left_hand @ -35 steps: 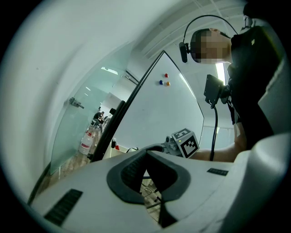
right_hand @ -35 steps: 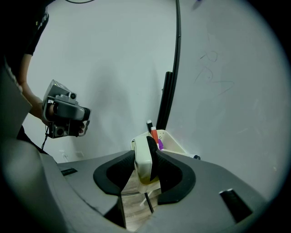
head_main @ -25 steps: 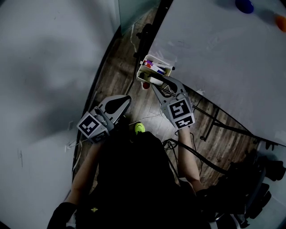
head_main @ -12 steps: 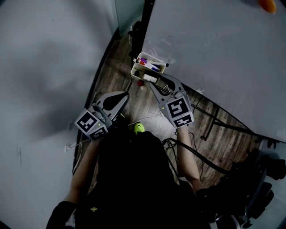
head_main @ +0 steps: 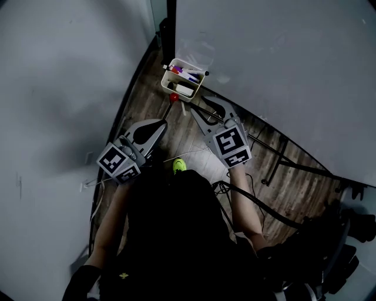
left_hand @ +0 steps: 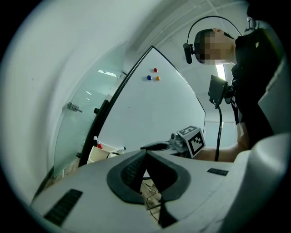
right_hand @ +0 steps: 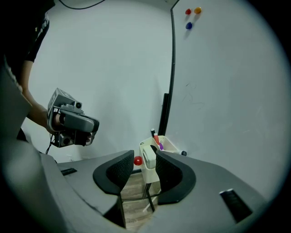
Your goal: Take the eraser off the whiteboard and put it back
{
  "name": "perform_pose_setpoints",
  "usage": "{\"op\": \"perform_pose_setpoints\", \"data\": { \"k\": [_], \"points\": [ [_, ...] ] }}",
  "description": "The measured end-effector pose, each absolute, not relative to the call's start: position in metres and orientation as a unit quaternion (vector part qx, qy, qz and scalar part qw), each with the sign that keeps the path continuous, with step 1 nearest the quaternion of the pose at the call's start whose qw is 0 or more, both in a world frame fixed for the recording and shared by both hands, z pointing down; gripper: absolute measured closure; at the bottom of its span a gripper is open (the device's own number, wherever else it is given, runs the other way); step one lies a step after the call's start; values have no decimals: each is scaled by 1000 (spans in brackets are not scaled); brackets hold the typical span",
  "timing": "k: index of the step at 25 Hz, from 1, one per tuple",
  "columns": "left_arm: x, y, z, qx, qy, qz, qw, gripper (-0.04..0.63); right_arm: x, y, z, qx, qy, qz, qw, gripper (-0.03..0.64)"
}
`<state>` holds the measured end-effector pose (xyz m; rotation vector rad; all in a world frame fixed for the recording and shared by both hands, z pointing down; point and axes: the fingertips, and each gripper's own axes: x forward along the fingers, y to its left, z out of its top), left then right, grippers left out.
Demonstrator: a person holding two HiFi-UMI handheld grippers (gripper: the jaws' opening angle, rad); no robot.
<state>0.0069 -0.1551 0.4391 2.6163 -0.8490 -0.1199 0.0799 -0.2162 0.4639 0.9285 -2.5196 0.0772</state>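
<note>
eraser [head_main: 184, 89] position: inside the tray [head_main: 166, 79], in the compartment nearest the right gripper [head_main: 197, 103]. it is white with rounded corners and stands upright against the tray's near wall. markers [head_main: 187, 73] with coloured caps lie in the far compartment. the tray hangs at the lower corner of the whiteboard [head_main: 282, 70], beside a black post [head_main: 170, 23]. a red ball [head_main: 174, 97] sits just below the tray on its left side.

right gripper: released. in the right gripper view the jaws of this gripper [right_hand: 144, 154] stand apart with nothing gripped between the pads. the eraser [right_hand: 148, 160], the tray [right_hand: 150, 175] and the red ball [right_hand: 137, 160] show through the gap, beyond the tips. the head view shows the tips near the tray but apart from it, pointing at it from below right.

left gripper [head_main: 160, 123]: clenched and empty. in the left gripper view its jaw tips [left_hand: 146, 154] meet with nothing between them. it is held to the left of the right gripper, well apart from the tray, above the wood floor [head_main: 194, 135].

whiteboard surface [right_hand: 227, 91]: three magnets [right_hand: 193, 11], red, orange and blue, sit high on it, well apart from the tray.
</note>
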Motion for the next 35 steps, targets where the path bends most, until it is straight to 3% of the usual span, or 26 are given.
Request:
{"op": "perform_pose_setpoints", "data": {
  "k": [16,35],
  "points": [
    [-16,-106,449,912,-353,-33,205,569,74,-170,469,310,-925,42,217,462],
    [-54,-40,436,934,-301,-37,191,569,41,-93,451,361,-908,37,212,462]
  ]
}}
